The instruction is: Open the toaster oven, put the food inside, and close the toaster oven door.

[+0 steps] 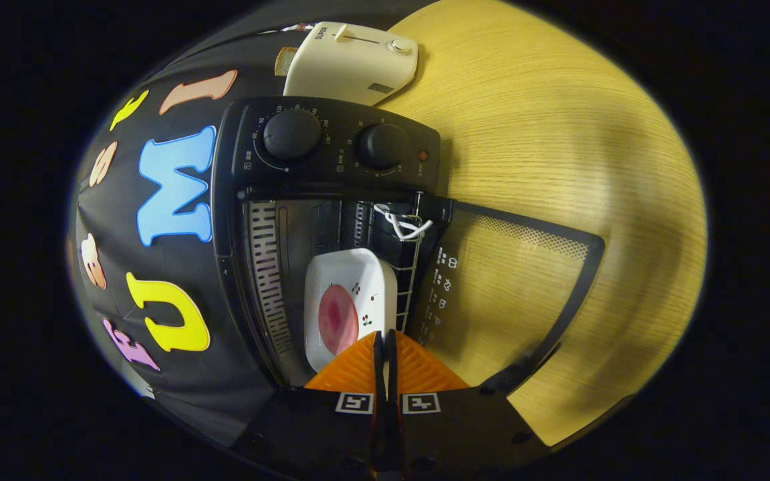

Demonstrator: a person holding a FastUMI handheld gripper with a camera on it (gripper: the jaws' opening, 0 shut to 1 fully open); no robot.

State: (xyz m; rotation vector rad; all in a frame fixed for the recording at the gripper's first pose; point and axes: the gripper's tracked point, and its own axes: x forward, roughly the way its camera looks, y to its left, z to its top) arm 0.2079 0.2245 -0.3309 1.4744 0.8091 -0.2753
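Toaster oven is sitting on the wooden table with its glass door hanging wide open. One white dish with one pink round piece of food is resting inside on the wire rack. The gripper is pinching down to a thin slit, looking like it's nipping the dish's near edge, though that contact is hard to make out. Two black knobs are showing on the oven's panel. One cream toaster is standing just beyond the oven.
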